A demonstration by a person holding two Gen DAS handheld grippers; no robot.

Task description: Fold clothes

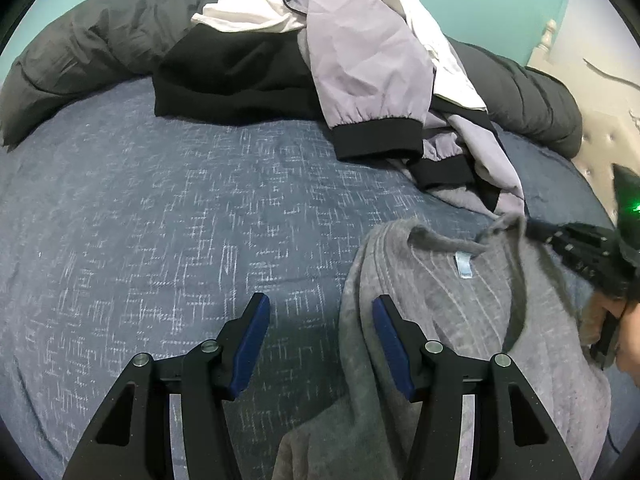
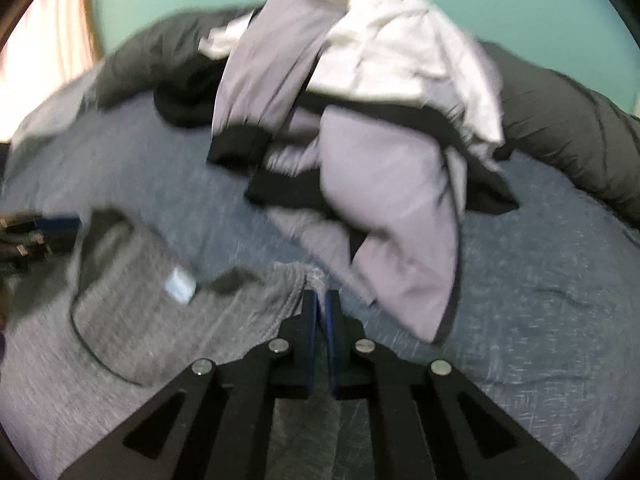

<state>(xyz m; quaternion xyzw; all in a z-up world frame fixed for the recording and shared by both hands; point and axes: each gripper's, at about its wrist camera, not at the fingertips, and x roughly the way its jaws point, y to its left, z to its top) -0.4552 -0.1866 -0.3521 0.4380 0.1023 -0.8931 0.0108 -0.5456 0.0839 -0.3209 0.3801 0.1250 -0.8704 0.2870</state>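
Your right gripper [image 2: 321, 298] was clenched on the grey sweater's [image 1: 460, 320] neckline edge, your left gripper [image 1: 320, 312] stood released over its near left edge, the sweater lay on the blue bedspread [image 1: 160, 208], and a clothes pile [image 1: 360, 60] sat farther away.

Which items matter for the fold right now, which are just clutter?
In play:
- grey sweater
- right tongs, shut on its shoulder
- left tongs, open

Lying about:
- lilac jacket
- white garment
- black garment
- dark duvet
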